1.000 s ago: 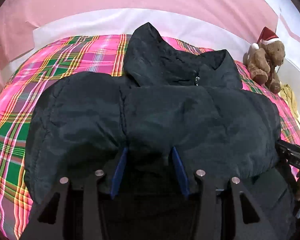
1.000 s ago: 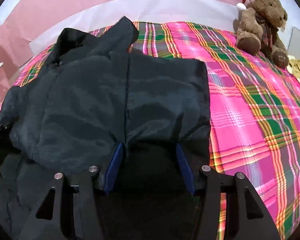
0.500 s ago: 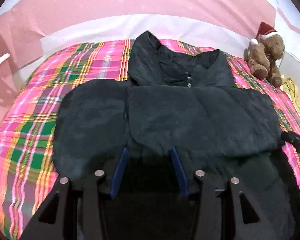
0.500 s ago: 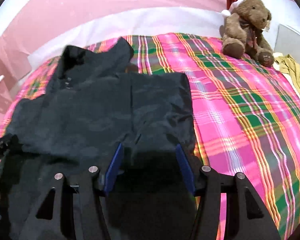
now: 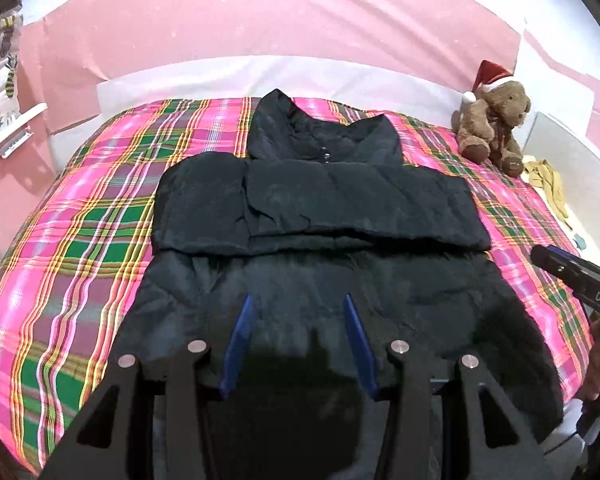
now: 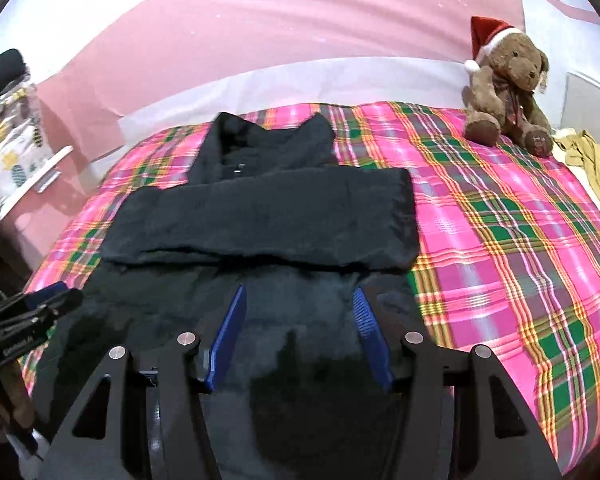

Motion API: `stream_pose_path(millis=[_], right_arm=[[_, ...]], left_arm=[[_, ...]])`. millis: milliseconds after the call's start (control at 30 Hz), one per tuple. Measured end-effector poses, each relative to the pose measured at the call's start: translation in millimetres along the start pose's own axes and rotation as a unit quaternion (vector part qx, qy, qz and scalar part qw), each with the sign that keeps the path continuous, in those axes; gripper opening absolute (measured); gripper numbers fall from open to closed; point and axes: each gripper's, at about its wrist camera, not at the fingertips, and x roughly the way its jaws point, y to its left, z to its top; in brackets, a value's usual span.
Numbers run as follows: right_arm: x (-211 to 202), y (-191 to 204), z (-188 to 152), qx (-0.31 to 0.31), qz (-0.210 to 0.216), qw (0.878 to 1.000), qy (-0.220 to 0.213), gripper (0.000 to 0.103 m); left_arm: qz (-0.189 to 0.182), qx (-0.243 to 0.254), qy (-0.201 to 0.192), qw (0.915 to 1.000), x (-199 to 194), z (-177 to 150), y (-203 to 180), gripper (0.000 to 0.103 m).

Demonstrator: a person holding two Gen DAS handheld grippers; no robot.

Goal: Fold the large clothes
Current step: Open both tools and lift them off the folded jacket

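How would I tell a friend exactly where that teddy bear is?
Start at the bed with the pink plaid blanket. Go to its far right corner, beside the pink wall, past the black jacket spread in the middle. The teddy bear sits upright there, the only brown furry thing, in a red Santa hat, with a crumpled yellow cloth just right of it.

The jacket point(image 5: 320, 248) lies on the bedspread point(image 5: 80, 240), teddy bear point(image 5: 492, 120) behind its right.

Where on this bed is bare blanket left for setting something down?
Bare plaid blanket lies right of the black jacket, up to the teddy bear and yellow cloth. Another strip runs left of the jacket. The middle is crowded with jacket and both grippers.
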Motion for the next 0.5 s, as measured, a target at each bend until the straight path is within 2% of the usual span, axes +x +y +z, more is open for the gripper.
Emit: stream_pose_path(millis=[300, 500], right_arm=[[-25.3, 30.5, 5.7, -0.025, 0.038, 0.999, -0.021, 0.059], [-24.0, 33.0, 27.0, -0.022, 0.057, 0.998, -0.022, 0.06]], left_arm=[[-0.004, 0.0, -0.017, 0.9999, -36.0, -1.8, -10.2, 0.049], [-0.003, 0.005, -0.025, 0.9997, -41.6, 12.2, -10.7, 0.051]])
